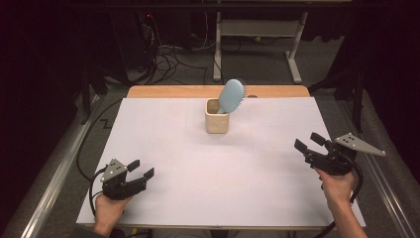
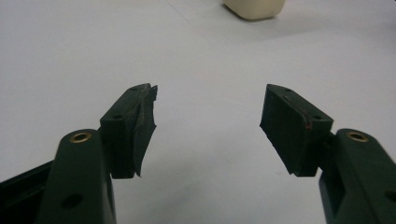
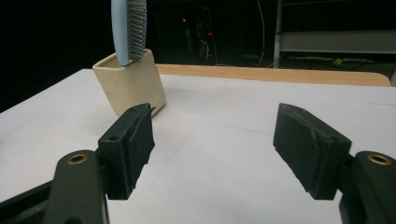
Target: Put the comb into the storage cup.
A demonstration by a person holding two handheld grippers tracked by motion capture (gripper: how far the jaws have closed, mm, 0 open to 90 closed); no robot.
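A light blue hairbrush [image 1: 232, 95] stands head up in a cream square cup [image 1: 217, 122] at the far middle of the white table. In the right gripper view the hairbrush [image 3: 129, 28] leans out of the cup [image 3: 129, 85], bristles facing right. My left gripper [image 1: 140, 169] rests at the near left, open, with only bare tabletop between its jaws [image 2: 208, 105]. My right gripper [image 1: 309, 142] is held at the right side, open and empty [image 3: 214, 123], pointing toward the cup from a distance. The cup's base [image 2: 254, 8] sits at the top edge of the left gripper view.
A white sheet [image 1: 198, 173] covers the table, with a wooden strip [image 1: 173, 91] along its far edge. Beyond it are a dark floor, cables [image 1: 168, 59] and a white desk frame [image 1: 257, 29]. Metal rails [image 1: 54, 173] run beside the table.
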